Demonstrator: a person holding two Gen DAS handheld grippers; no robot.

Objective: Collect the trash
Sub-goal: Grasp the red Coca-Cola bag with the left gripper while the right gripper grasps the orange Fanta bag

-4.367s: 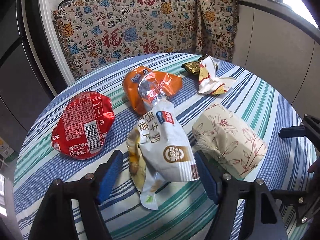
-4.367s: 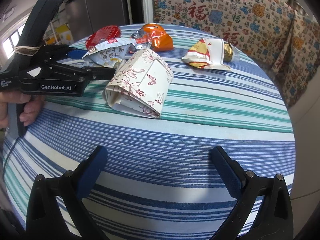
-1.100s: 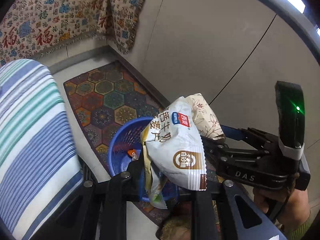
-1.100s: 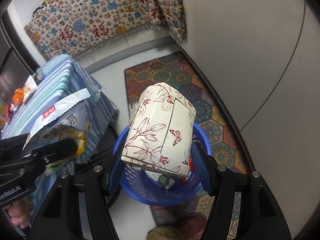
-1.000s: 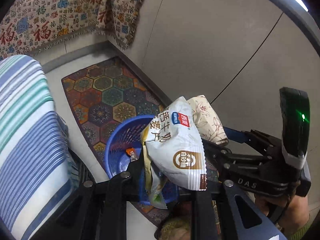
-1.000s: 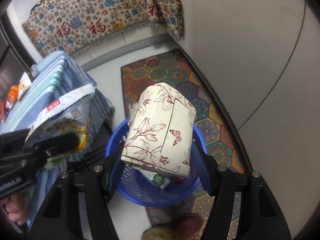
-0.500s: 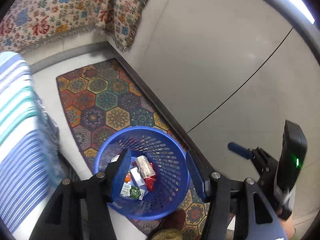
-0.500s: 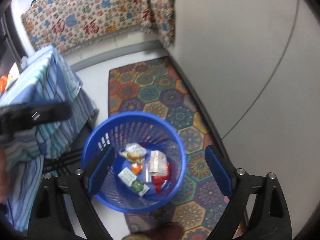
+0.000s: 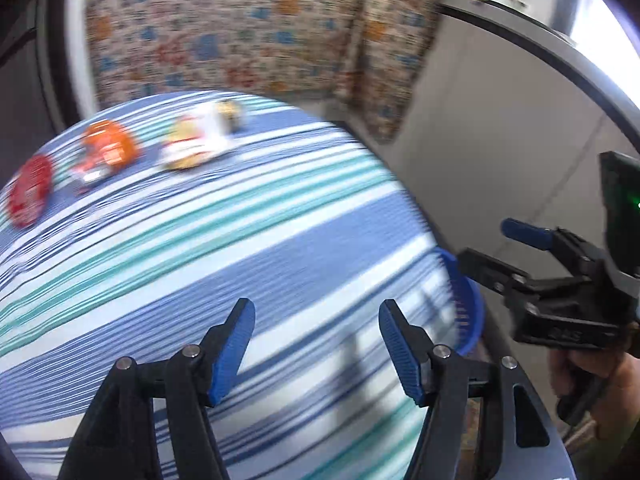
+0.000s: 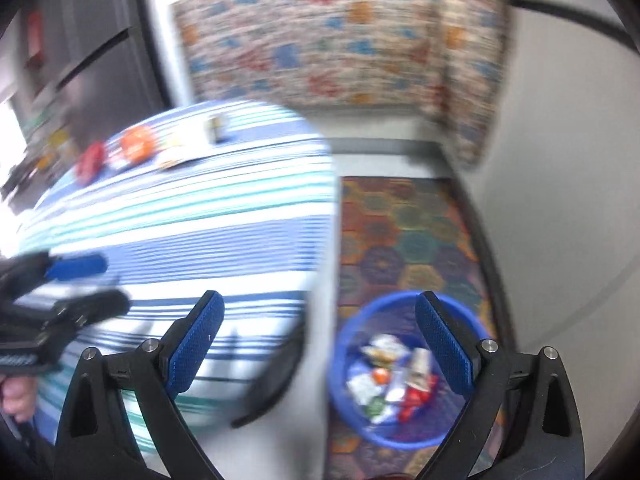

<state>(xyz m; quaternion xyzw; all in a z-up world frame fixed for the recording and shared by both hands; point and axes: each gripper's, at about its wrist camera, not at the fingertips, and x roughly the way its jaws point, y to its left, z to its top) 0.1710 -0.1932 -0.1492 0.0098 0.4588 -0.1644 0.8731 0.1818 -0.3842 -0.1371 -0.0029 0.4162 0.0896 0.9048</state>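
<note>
In the left wrist view, the left gripper [image 9: 316, 344] is seen with its jaws spread wide and nothing held between them, aimed over the near part of the striped counter [image 9: 208, 240], which suggests a reach back for more litter. Blurred trash is left at the far left of the counter: a red wrapper [image 9: 30, 190], an orange bag [image 9: 108, 150] beside it, and a white and yellow wrapper [image 9: 198, 146] with a small gold piece at its far end. All of it lies well apart from the gripper. At the right, the right gripper [image 9: 516, 248] is seen from the side, carried by a hand [image 9: 592, 372], and the rim of the blue basket [image 9: 468, 312] shows past the counter edge, below it. In the right wrist view, the right gripper [image 10: 320, 344] is likewise held wide open and empty, hanging over the gap between counter and basket. The blue basket stands on the patterned rug [image 10: 404, 240] to the right of the counter, low enough for wrappers to be dropped in, and several discarded packets lie in its bottom. The left gripper is visible at the left edge, blurred, over the counter. The collecting is judged partly done
</note>
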